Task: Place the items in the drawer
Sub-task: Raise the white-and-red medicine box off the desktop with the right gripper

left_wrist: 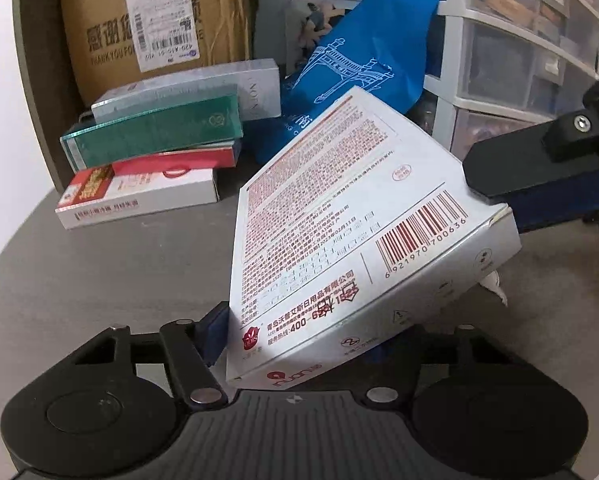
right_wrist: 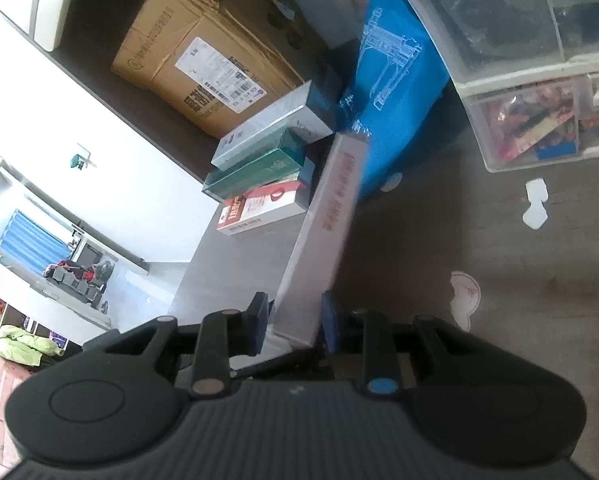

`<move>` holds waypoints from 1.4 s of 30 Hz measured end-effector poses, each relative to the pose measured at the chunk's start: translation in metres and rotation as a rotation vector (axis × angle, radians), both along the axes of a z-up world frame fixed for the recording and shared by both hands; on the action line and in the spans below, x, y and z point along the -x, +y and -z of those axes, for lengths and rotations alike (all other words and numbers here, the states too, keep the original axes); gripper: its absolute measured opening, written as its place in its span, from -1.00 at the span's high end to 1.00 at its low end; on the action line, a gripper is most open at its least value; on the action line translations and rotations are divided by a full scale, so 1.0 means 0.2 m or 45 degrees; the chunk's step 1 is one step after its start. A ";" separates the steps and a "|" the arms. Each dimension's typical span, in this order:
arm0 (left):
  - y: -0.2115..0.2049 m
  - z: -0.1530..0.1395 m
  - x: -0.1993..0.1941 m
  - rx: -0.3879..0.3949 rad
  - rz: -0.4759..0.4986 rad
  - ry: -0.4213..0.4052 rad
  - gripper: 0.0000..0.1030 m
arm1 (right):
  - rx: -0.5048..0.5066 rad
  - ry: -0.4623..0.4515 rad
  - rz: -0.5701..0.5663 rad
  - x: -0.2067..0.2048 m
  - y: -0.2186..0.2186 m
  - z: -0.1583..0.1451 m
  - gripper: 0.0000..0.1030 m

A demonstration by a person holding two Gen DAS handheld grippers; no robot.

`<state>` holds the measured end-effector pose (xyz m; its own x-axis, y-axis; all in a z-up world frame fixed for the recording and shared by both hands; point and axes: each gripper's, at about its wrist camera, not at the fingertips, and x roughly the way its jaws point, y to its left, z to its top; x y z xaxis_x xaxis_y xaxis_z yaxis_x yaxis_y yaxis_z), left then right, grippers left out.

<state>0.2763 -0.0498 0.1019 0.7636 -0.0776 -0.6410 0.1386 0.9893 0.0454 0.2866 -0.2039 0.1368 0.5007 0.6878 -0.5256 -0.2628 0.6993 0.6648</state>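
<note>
A flat white box (left_wrist: 339, 220) with red print and a barcode is held tilted above the grey table. My left gripper (left_wrist: 295, 340) is shut on its near end. My right gripper (right_wrist: 295, 324) is shut on the same white box (right_wrist: 323, 232), seen edge-on; its black finger (left_wrist: 511, 164) clamps the box's far right corner in the left wrist view. A clear plastic drawer unit (left_wrist: 511, 60) stands at the right back; it also shows in the right wrist view (right_wrist: 539, 80), with its drawers shut.
A stack of boxes, green (left_wrist: 155, 132), red-and-white (left_wrist: 139, 192) and silver (left_wrist: 219, 84), lies at the left back. A cardboard carton (left_wrist: 147, 20) stands behind. A blue bag (left_wrist: 363, 60) leans by the drawers. White scraps (right_wrist: 535, 204) lie on the table (left_wrist: 99, 280).
</note>
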 end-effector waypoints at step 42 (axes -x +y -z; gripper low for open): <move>0.00 -0.01 0.01 -0.028 0.034 0.002 -0.06 | 0.168 0.073 0.017 -0.16 0.22 0.00 0.39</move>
<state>0.2737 -0.0489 0.1036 0.7602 -0.0842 -0.6442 0.1654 0.9840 0.0665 0.3196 -0.1593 0.1378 0.4755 0.6042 -0.6395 -0.2170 0.7850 0.5803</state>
